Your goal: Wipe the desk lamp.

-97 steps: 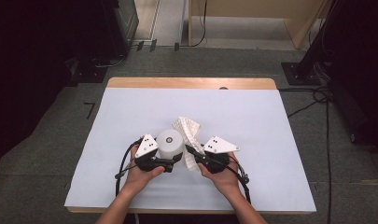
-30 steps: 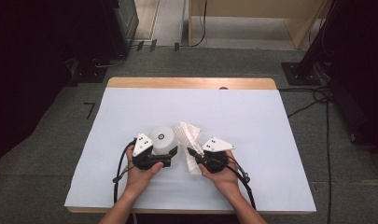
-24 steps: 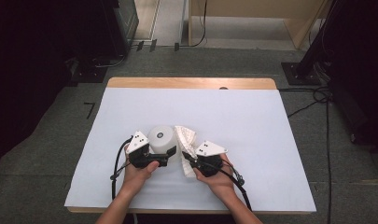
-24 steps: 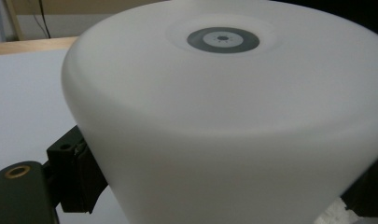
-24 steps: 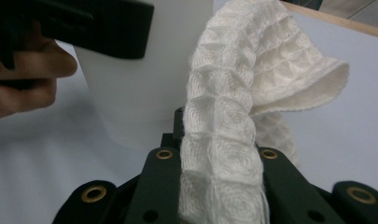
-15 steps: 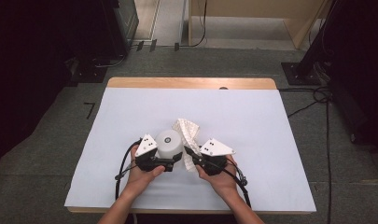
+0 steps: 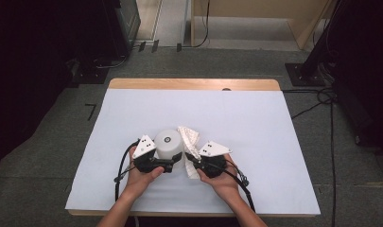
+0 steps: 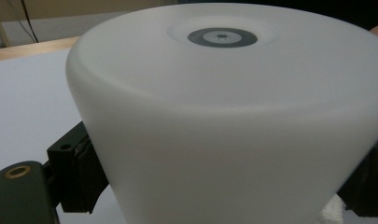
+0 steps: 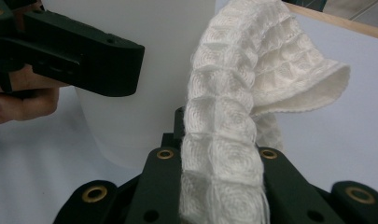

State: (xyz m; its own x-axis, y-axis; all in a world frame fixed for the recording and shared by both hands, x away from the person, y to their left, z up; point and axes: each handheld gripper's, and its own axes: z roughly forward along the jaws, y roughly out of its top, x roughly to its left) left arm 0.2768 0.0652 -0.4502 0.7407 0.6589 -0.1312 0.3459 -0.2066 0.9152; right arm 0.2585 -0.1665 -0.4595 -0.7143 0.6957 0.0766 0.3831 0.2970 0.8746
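Observation:
A white cup (image 7: 168, 142) is held upside down just above the table, its base with a grey ring facing up. My left gripper (image 7: 170, 153) is shut on it, with the black fingers (image 8: 77, 172) pressing on the cup's (image 8: 224, 116) two sides. My right gripper (image 7: 189, 158) is shut on a white waffle-weave cloth (image 7: 188, 137). In the right gripper view the cloth (image 9: 233, 116) rises from between my jaws (image 9: 217, 140) and folds over to the right. It lies right beside the cup's wall (image 9: 144, 93), below the left gripper's jaw (image 9: 84, 51).
The white table cover (image 7: 255, 123) stretches wide behind and to both sides of the hands. A wooden edge (image 7: 194, 84) runs along the far side. Black cables (image 7: 120, 170) trail from both grippers toward the near edge. Dark stands and floor cables surround the table.
Both hands drifted a little to the left with the cup and the cloth, then came back. The cloth stays against the cup's right side, and both grips are unchanged.

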